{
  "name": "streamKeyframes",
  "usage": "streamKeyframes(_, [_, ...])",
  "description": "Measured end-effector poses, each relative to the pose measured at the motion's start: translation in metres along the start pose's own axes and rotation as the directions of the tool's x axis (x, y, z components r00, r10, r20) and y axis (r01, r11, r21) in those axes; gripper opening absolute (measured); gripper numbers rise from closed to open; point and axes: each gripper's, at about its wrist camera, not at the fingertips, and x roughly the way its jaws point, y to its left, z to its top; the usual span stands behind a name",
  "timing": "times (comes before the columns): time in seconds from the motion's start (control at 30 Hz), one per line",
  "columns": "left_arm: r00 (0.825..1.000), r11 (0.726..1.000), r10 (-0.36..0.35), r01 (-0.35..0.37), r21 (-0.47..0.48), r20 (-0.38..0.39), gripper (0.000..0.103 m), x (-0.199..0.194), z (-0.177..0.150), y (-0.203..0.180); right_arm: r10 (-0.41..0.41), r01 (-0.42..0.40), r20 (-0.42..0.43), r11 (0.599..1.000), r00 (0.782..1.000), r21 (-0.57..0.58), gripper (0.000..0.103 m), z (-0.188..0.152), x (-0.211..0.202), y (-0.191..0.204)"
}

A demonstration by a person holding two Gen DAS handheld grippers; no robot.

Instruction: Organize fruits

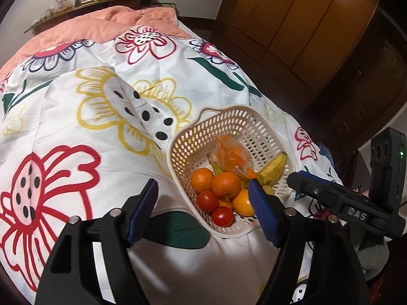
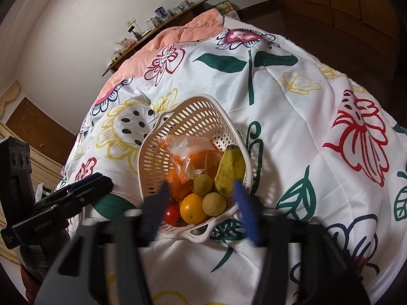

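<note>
Black tongs with blue pads come first: the left tongs (image 1: 203,198) stand wide open and hold nothing, and the right tongs (image 2: 201,203) are wide open and hold nothing too. Both hang over the near rim of the cream plastic basket with holes (image 1: 229,119) on the flowered bed cover (image 1: 76,127). All the fruit lies inside: round oranges (image 1: 225,184), small red tomatoes (image 1: 222,216), a yellow banana (image 2: 230,170), an orange plastic bag (image 1: 232,157). This fits sorting about to happen, or fruit already gathered.
</note>
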Motion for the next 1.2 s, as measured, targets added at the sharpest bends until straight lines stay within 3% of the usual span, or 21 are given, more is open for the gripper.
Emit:
streamKeyframes(0.13, [0.999, 0.999, 0.032, -0.032, -0.007, 0.021, 0.076, -0.004, -0.003, 0.002, -0.004, 0.004, -0.003, 1.000, 1.000, -0.004, 0.064, -0.001, -0.001, 0.002])
streamKeyframes(0.27, [0.995, 0.996, 0.082, -0.083, 0.016, 0.054, 0.076, -0.011, -0.009, 0.000, -0.018, 0.017, -0.018, 1.000, 1.000, -0.011, 0.075, -0.005, 0.000, 0.004])
streamKeyframes(0.5, [0.976, 0.975, 0.186, -0.198, 0.104, 0.117, 0.077, -0.025, -0.024, -0.011, -0.081, 0.076, -0.054, 0.993, 0.995, -0.093, 0.079, -0.018, 0.004, 0.020])
streamKeyframes(0.67, [0.965, 0.961, 0.221, -0.240, 0.134, 0.140, 0.082, -0.031, -0.034, -0.014, -0.121, 0.108, -0.074, 0.982, 0.990, -0.157, 0.086, -0.025, 0.004, 0.028])
streamKeyframes(0.9, [0.946, 0.938, 0.272, -0.301, 0.171, 0.175, 0.086, -0.035, -0.044, -0.020, -0.211, 0.178, -0.096, 0.946, 0.973, -0.270, 0.088, -0.042, 0.003, 0.031])
streamKeyframes(1.2, [0.921, 0.911, 0.323, -0.365, 0.190, 0.218, 0.091, -0.039, -0.049, -0.027, -0.225, 0.189, -0.070, 0.922, 0.972, -0.338, 0.096, -0.049, -0.001, 0.045])
